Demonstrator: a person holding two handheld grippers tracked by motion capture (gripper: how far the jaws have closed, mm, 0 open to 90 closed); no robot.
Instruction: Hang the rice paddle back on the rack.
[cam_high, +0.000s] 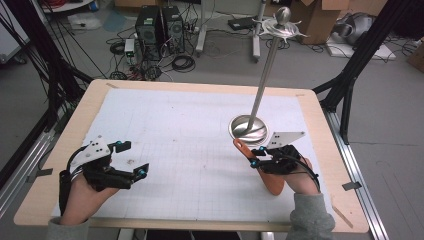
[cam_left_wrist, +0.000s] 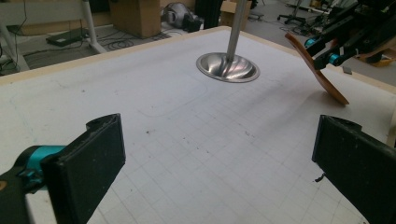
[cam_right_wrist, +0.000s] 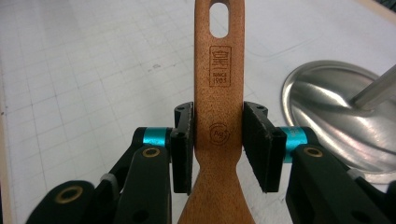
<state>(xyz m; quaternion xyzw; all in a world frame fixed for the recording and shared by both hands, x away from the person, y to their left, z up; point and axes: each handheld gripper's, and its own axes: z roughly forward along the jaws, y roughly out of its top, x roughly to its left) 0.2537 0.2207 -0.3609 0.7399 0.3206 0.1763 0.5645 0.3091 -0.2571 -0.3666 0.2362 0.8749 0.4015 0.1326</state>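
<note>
The right gripper (cam_right_wrist: 218, 140) pinches a wooden spoon (cam_right_wrist: 218, 93) by its handle, hole end up, near the metal stand (cam_high: 248, 128), maybe to hang it. The left gripper (cam_left_wrist: 219, 154) waits, fingers wide, over the worktop (cam_high: 175, 120).

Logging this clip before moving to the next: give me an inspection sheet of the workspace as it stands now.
Surface: white gridded mat on a wooden table, faint specks.
Job's things: wooden spatula, hanging hole at its handle end; steel hook stand, upright on its round base.
Clutter: nothing seen.
Grippers: right gripper, jaws shut on the spatula handle; left gripper, jaws open, nothing between.
Cables: floor cables by the computer towers.
Surroundings: cardboard boxes, black frame legs.
</note>
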